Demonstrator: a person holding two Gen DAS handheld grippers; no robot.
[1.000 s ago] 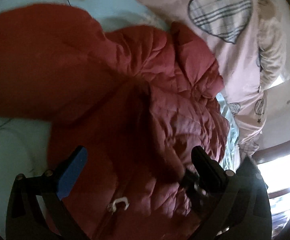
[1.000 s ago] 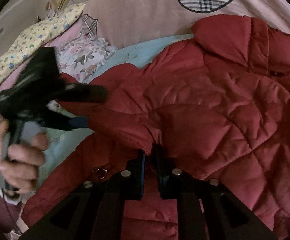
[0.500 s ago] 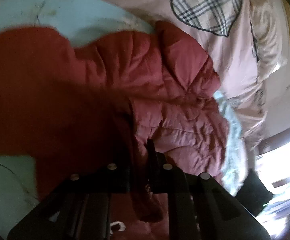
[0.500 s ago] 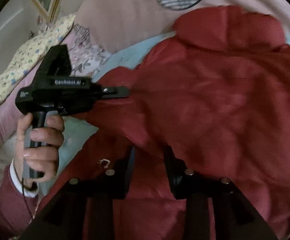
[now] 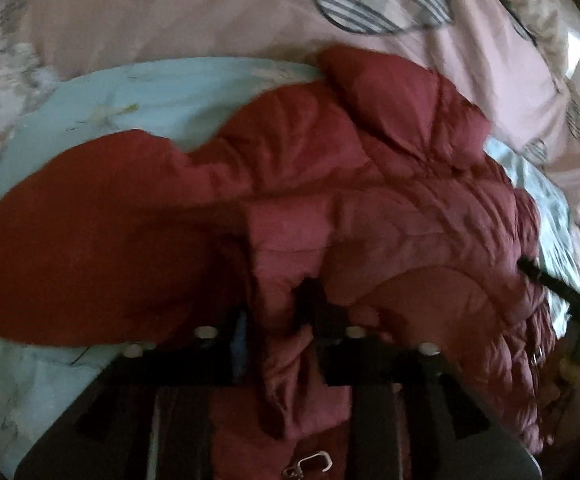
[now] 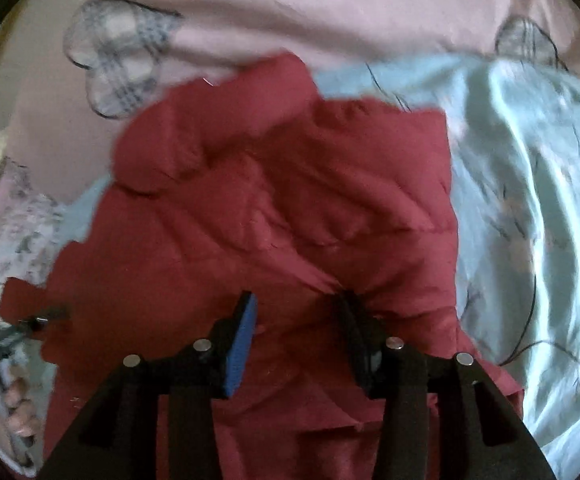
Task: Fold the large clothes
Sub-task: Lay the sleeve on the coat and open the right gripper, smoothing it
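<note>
A dark red quilted jacket (image 5: 390, 200) lies crumpled on the bed, its collar toward the pink quilt. My left gripper (image 5: 278, 316) has a bunched fold of the jacket filling the gap between its fingers, and its jaws are opening. In the right wrist view the jacket (image 6: 290, 200) spreads under my right gripper (image 6: 298, 320). Its jaws are opening, the blue pad (image 6: 244, 344) is bare, and the cloth lies below the fingers. The left gripper (image 6: 38, 320) shows at that view's left edge, at the jacket's edge, with a hand (image 6: 14, 404) on its handle.
A light blue floral sheet (image 6: 530, 200) covers the bed around the jacket. A pink quilt (image 5: 210, 12) with plaid hearts (image 6: 118, 52) lies behind. A metal clasp (image 5: 310, 464) hangs near the left gripper's base. The right gripper (image 5: 550, 284) juts in at the right.
My left gripper went from wide open to closed around a jacket fold and lifted a little. My right gripper let go of its fold, spread its jaws and swung right across the jacket.
</note>
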